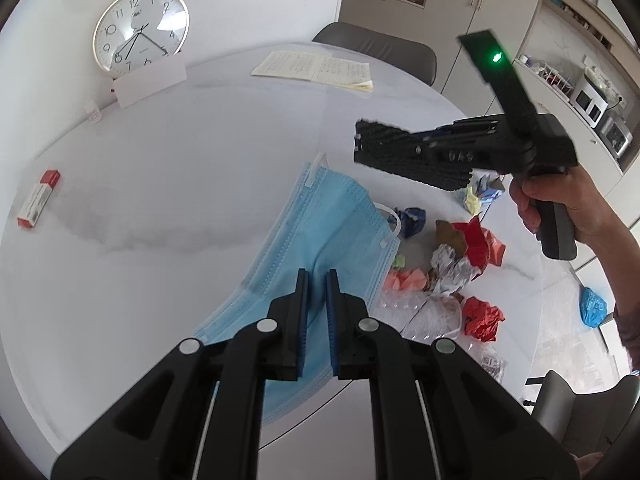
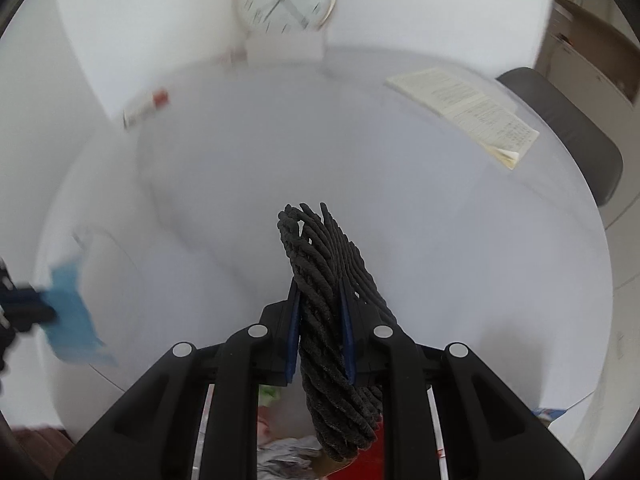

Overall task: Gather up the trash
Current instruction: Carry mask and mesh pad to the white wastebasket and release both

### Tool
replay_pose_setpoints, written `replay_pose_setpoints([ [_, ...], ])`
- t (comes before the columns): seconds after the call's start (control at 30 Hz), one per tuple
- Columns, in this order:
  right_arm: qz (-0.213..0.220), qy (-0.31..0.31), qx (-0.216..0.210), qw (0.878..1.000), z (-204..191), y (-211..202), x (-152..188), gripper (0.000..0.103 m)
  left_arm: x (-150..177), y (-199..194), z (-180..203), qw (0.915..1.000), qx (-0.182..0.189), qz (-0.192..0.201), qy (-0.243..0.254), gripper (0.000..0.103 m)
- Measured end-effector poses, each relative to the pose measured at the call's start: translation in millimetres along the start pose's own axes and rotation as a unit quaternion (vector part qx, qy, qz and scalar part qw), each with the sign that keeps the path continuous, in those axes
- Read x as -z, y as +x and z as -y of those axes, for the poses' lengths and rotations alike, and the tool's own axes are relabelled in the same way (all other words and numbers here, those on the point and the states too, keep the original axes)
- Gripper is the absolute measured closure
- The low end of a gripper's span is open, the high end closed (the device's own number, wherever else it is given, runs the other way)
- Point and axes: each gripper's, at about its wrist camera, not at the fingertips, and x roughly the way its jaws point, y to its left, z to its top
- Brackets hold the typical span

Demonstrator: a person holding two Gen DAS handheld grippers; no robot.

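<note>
My left gripper [image 1: 317, 276] is shut on a blue face mask [image 1: 320, 232], which hangs from it over the white round table [image 1: 160, 184]. My right gripper [image 2: 320, 292] is shut on a black woven mat [image 2: 324, 280] and holds it in the air; in the left wrist view the mat [image 1: 404, 152] is above the trash pile. The pile of crumpled red paper [image 1: 480, 244], foil [image 1: 450, 270], pink paper [image 1: 404, 280] and clear plastic [image 1: 424, 312] lies at the table's right edge. The right wrist view is blurred.
A red and white box [image 1: 38, 200] lies at the table's left. An open booklet [image 1: 316, 70] lies at the far side. A clock [image 1: 140, 28] leans on the wall behind a white card [image 1: 150, 82]. A grey chair [image 1: 380, 50] stands behind the table.
</note>
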Motion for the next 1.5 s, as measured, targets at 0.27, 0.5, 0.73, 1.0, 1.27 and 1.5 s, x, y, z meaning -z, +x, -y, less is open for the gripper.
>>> replay_pose_setpoints([
  [0.27,0.108,0.158,-0.06,0.98,55,-100,35,0.085,-10,-17,47,0.9993,0.025,0.012,0.025,0.094],
  [0.5,0.123,0.247,-0.01,0.961,90,-192,133,0.085,-5,-25,144,0.989,0.086,0.018,0.119,0.094],
  [0.73,0.133,0.34,0.09,0.927,124,-279,258,0.083,37,-16,284,0.9513,0.184,-0.017,0.247,0.094],
  [1.0,0.129,0.426,0.132,0.886,146,-322,379,0.083,107,46,397,0.9183,0.211,-0.124,0.311,0.094],
  [1.27,0.104,0.455,0.095,0.879,155,-301,439,0.082,150,110,428,0.911,0.171,-0.202,0.316,0.086],
  [1.5,0.09,0.457,0.065,0.883,153,-282,456,0.082,139,111,430,0.9208,0.169,-0.19,0.296,0.038],
])
